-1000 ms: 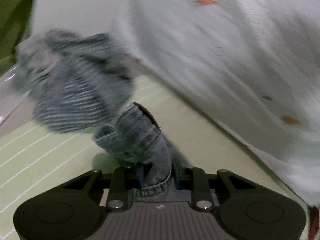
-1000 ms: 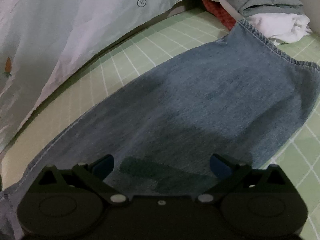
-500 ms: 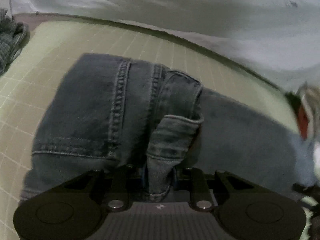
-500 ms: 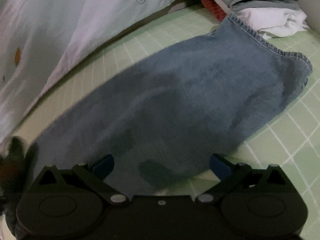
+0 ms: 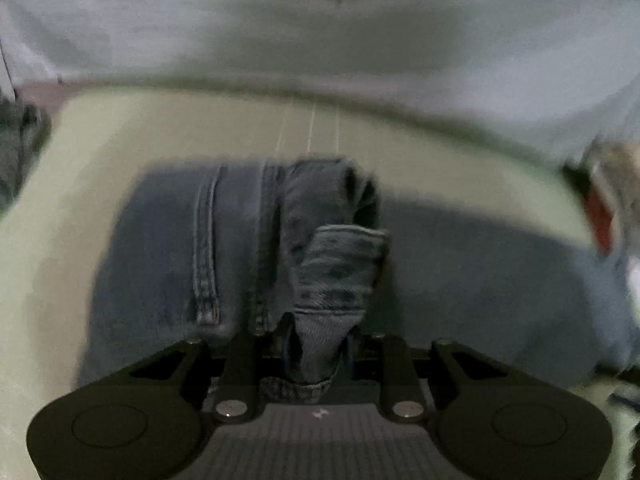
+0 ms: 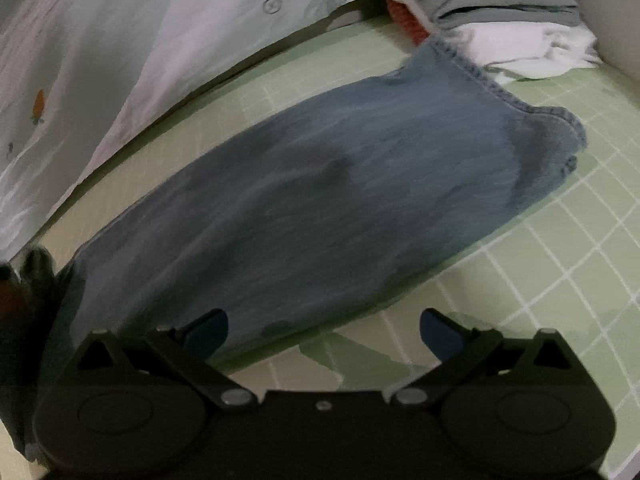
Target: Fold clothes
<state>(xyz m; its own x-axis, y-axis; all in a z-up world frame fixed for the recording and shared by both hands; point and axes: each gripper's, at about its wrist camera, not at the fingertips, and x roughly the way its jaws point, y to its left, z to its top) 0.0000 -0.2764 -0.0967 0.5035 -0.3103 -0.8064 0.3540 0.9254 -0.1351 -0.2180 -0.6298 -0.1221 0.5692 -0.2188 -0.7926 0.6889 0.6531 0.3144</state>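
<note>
**Jeans laid out, fold not yet made**

The jeans (image 6: 320, 200) lie lengthwise on the green grid mat (image 6: 560, 280), hem toward its far right corner beside a pile of clothes (image 6: 500, 32). The left gripper (image 5: 318, 344) is clamped on a bunched bit of denim at the waist end; the right gripper (image 6: 324, 328) hangs wide apart and empty over the near edge. Judging by this, no fold exists yet. The left view is blurred, and the waistband is hidden behind the gripper body

a pale green mat with a white grid (image 6: 560, 280) carries blue denim jeans (image 6: 320, 200) spread flat, with a pile of folded clothes (image 6: 500, 20) at its far corner.
</note>
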